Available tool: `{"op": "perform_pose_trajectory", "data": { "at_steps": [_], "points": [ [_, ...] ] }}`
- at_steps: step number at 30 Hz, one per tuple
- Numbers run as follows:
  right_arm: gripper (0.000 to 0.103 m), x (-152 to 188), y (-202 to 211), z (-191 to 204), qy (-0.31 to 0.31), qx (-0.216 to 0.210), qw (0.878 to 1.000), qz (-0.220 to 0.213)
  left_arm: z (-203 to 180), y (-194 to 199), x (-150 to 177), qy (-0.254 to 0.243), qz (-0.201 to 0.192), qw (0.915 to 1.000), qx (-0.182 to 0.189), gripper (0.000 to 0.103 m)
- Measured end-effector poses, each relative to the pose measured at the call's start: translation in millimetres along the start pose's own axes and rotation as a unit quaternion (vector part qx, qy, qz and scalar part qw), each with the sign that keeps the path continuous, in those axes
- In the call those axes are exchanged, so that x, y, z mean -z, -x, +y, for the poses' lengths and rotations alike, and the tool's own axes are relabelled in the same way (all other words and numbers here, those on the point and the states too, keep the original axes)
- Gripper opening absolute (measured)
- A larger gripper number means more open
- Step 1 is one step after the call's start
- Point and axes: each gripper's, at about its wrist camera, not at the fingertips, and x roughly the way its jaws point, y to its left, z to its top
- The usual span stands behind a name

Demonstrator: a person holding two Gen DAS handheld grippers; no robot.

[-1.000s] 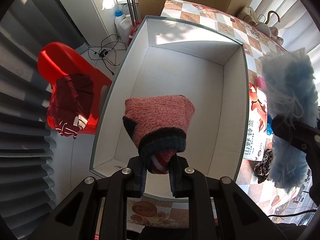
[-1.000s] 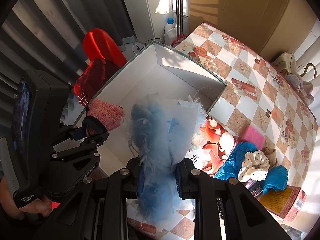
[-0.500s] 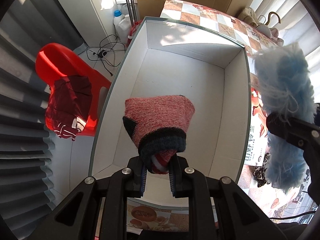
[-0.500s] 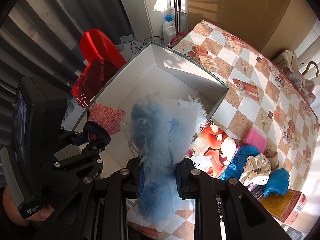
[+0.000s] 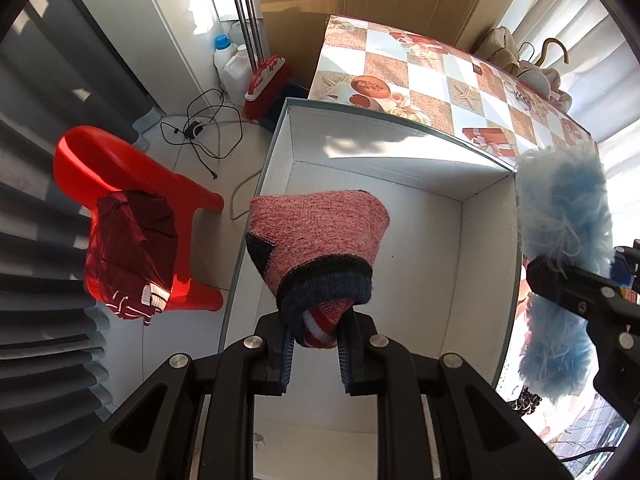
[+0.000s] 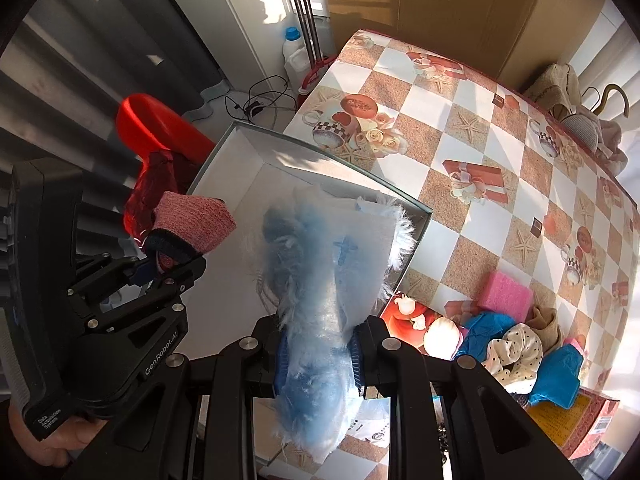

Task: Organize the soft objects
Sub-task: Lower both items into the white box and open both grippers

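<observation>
- While both soft things hang over the white box (image 5: 484, 240), the pink knitted sock (image 5: 320, 236) is pinched by its dark cuff in the left hand-held gripper (image 5: 316, 354), jaws closed tight on it, toe pointing away from the fingers.
- Clamped the same way in the right hand-held gripper (image 6: 318, 354), the fluffy blue cloth (image 6: 328, 264) spills out on both sides of the nearly closed jaws, above the box's near right corner.
- Nothing lies on the box's white floor that I can see; it sits at the left end of the worktop (image 6: 472, 128), which is covered in a checkered oilcloth printed with cups, roses and starfish.
- Further right on the worktop lies a heap of soft items: a pink sponge (image 6: 506, 296), blue cloths (image 6: 486, 330) and a dotted white cloth (image 6: 516, 350), beside a red printed carton (image 6: 416, 322) touching the box.
- Down on the floor to the left stands a red plastic chair (image 5: 120, 168) with a dark red garment (image 5: 128, 256) draped on it; behind it are a red broom (image 5: 266, 84), white jugs (image 5: 228, 64) and a tangle of black cable (image 5: 208, 128).
- Brown cardboard backs the worktop, and a grey ribbed curtain fills the left side.
- Only part of a hand (image 6: 36, 444) under the left device shows; the far right corner, with a pale bundle and a hooked handle, is washed out by sun and hard to read.
</observation>
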Motion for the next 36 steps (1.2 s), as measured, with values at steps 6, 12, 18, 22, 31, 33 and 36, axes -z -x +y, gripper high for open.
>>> {"op": "perform_pose_trajectory", "data": {
  "at_steps": [6,12,18,22,31,33,36],
  "points": [
    [0.025,-11.9,-1.4,-7.4,-0.022,-0.003,1.0,-0.003,-10.2,-8.2,-8.1,-0.031,0.001,0.9995,0.001,0.02],
    [0.025,-16.6,-11.9,-15.3,-0.039,-0.003,0.999,0.009,-4.8,-6.5,-30.8,-0.032,0.0,0.9994,0.013,0.02],
    [0.025,-21.9,-14.2,-20.3,-0.058,-0.013,0.998,0.002,7.2,23.4,-61.8,-0.034,-0.044,0.9983,0.021,0.02],
    [0.025,-20.7,-14.8,-19.4,-0.062,-0.012,0.998,0.002,2.1,7.5,-55.6,-0.045,-0.025,0.9984,0.022,0.02],
    [0.03,-23.8,-9.3,-9.5,-0.048,-0.006,0.999,-0.007,-17.2,-10.9,-49.7,-0.081,-0.001,0.9965,0.02,0.044],
    [0.037,-23.0,-4.0,-4.9,-0.033,0.002,0.999,-0.015,-18.1,-10.4,-48.9,-0.082,-0.008,0.9965,0.013,0.065],
    [0.05,-20.5,3.4,-4.4,-0.027,0.015,0.999,-0.028,-12.8,-5.5,-50.3,-0.071,-0.018,0.9972,0.015,0.069]
  ]
}}
